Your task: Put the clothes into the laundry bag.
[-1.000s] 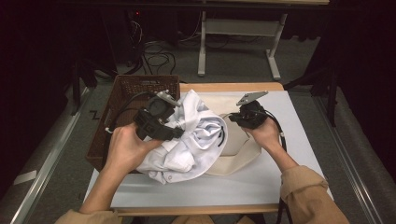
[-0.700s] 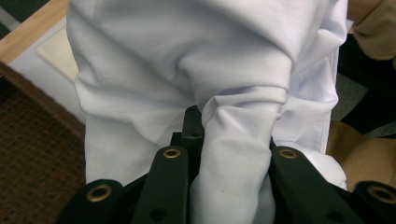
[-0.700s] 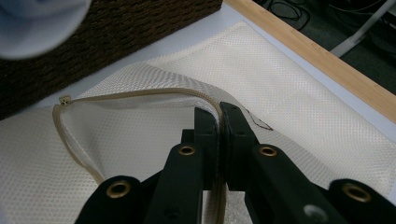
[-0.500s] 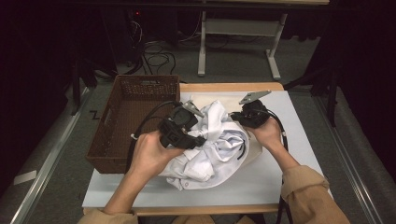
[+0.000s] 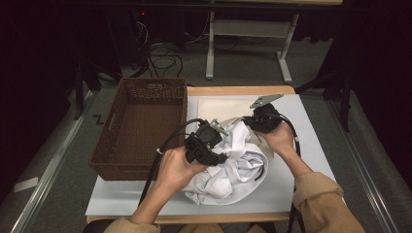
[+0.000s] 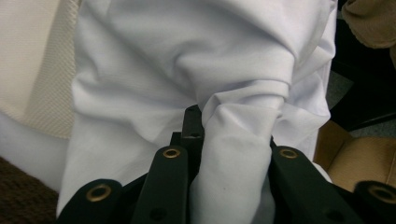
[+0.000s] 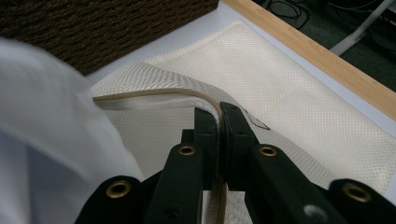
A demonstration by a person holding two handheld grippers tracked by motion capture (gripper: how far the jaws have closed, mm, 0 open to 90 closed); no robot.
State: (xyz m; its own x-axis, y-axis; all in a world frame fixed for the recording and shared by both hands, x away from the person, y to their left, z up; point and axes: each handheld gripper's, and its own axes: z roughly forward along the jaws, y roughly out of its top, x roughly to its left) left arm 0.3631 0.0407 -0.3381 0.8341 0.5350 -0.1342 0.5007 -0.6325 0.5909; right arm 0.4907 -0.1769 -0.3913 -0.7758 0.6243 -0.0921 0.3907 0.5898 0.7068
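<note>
A crumpled white garment (image 5: 233, 167) lies bunched on the white table mat, between the two hands. My left gripper (image 5: 219, 156) is shut on a thick fold of it; in the left gripper view the white cloth (image 6: 187, 70) fills the gap between the black jaws of that gripper (image 6: 233, 135). A cream mesh bag (image 5: 218, 107) lies flat under and behind the garment. My right gripper (image 5: 256, 121) is shut on the bag's piped rim, and in the right gripper view the gripper (image 7: 219, 116) lifts that mesh edge (image 7: 154, 88) off the bag's lower layer (image 7: 280, 93).
A brown wicker basket (image 5: 141, 126) stands at the left of the table, its wall (image 7: 93, 23) close behind the bag. The table's wooden edge (image 7: 317, 56) runs along the far side. Table legs and cables are on the floor beyond.
My left hand has carried the white garment rightwards and down, from beside the basket towards the bag's lifted rim. The right hand has kept still.
</note>
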